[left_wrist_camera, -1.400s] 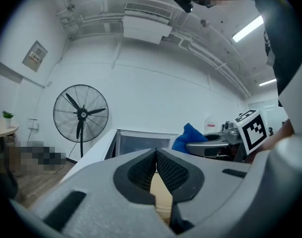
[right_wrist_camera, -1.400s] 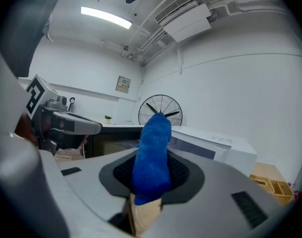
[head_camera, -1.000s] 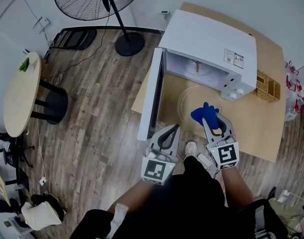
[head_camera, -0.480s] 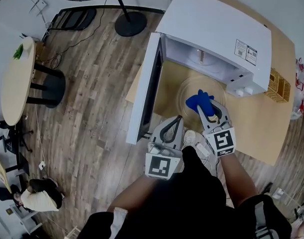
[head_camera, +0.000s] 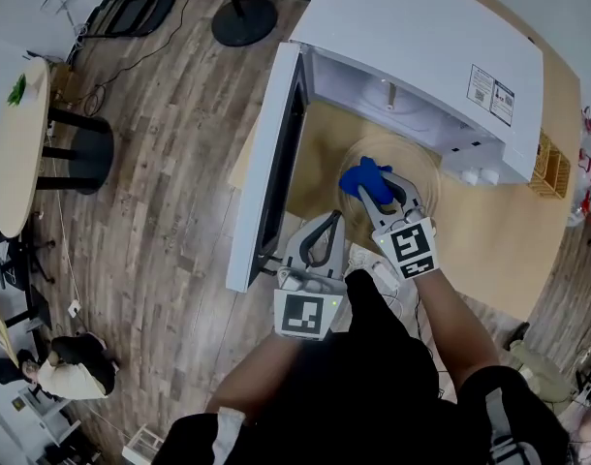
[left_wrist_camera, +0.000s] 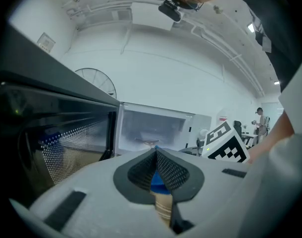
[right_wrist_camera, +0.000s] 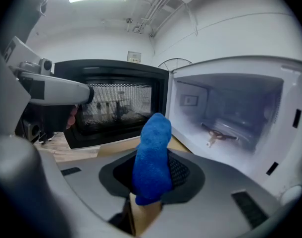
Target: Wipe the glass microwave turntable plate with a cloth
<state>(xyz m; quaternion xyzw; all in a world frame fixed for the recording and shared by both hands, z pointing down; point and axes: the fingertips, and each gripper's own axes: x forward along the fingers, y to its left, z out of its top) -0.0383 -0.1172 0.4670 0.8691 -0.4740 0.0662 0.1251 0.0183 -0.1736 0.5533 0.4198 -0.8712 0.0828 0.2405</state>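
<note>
The glass turntable plate (head_camera: pixel 423 174) lies flat on the wooden table (head_camera: pixel 499 235), in front of the open microwave (head_camera: pixel 421 37). My right gripper (head_camera: pixel 373 190) is shut on a blue cloth (head_camera: pixel 363 175), which rests over the plate's left part. In the right gripper view the blue cloth (right_wrist_camera: pixel 152 157) stands up between the jaws, facing the empty cavity (right_wrist_camera: pixel 230 118). My left gripper (head_camera: pixel 334 219) is shut on nothing near the table's front edge, beside the open door (head_camera: pixel 266 163). In the left gripper view the left gripper (left_wrist_camera: pixel 156 152) has its jaw tips touching.
The microwave door swings out to the left past the table's edge. A wicker basket (head_camera: pixel 550 163) sits at the table's right. A fan base (head_camera: pixel 242 22) and a round side table (head_camera: pixel 10 153) stand on the wood floor to the left.
My right gripper has carried the blue cloth left and toward the microwave, onto the plate's left part. The left gripper has stayed shut near the table's front edge. The head camera has moved closer.
</note>
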